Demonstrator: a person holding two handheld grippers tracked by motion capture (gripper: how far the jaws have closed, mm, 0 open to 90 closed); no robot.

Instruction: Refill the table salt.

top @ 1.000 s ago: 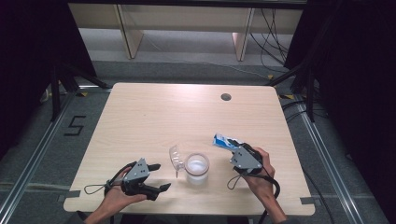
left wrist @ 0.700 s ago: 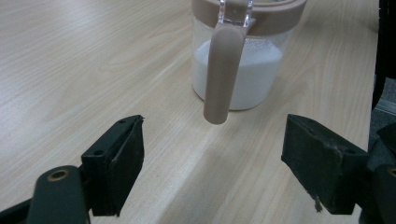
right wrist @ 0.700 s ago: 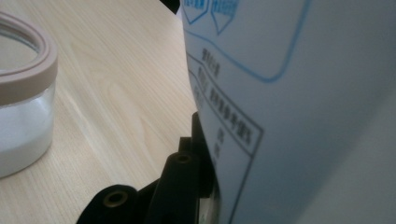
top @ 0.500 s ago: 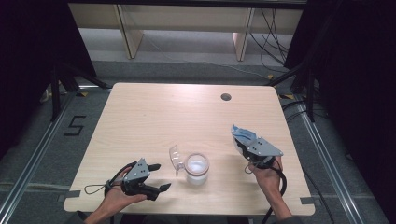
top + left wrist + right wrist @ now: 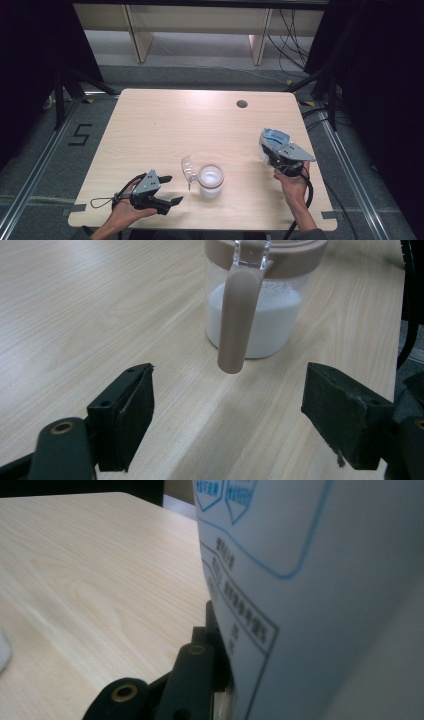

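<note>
While the left gripper (image 5: 169,190) rests wide open and empty near the jar (image 5: 210,180) of white powder, the right gripper (image 5: 268,147) clamps a white-and-blue packet (image 5: 274,136).

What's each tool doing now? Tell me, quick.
Left tool: open, holding nothing, pointed at the jar of white powder.
Right tool: shut on a white and blue packet.
</note>
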